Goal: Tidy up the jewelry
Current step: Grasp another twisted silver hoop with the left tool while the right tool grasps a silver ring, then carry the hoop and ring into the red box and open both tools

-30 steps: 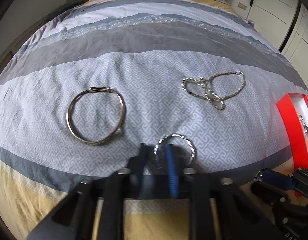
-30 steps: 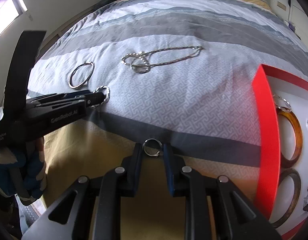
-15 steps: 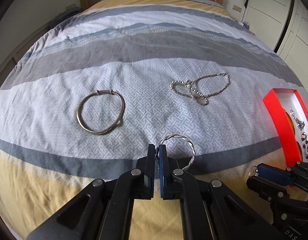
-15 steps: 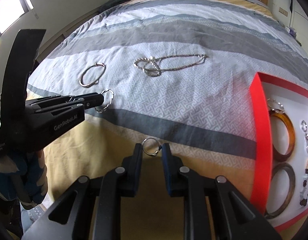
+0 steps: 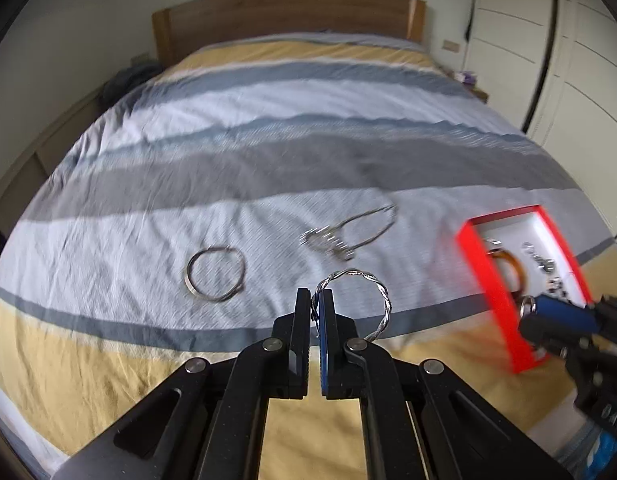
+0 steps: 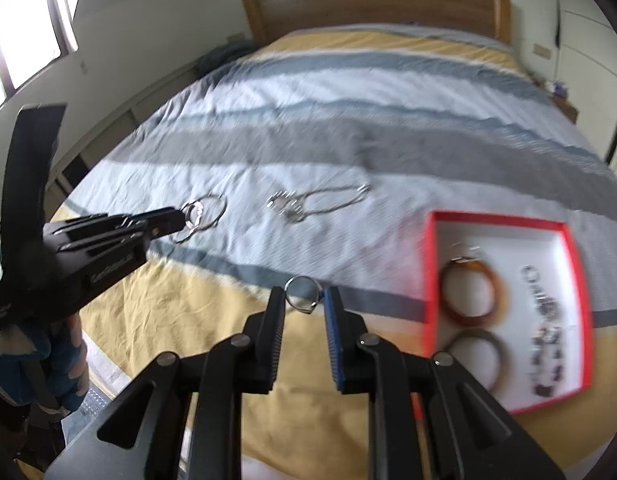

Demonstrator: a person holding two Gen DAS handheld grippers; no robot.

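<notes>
Silver jewelry is mid-transfer above a bed with a striped grey, white and yellow cover (image 5: 268,168). The left gripper (image 5: 317,312) is clamped on a twisted silver wire bangle (image 5: 382,294), which a second ago lay on the cover and now hangs clear of it. The right gripper (image 6: 301,300) pinches a small silver ring (image 6: 302,295) between its fingertips. Both views have risen and swung toward a red-rimmed open box with a white floor (image 6: 428,272), which already holds two brown bangles and some beaded pieces. The lift looks finished, and the carry to the box is under way. A plain silver bangle (image 5: 215,278) and a tangled silver chain necklace (image 5: 348,236) remain on the cover, apart from each other.
</notes>
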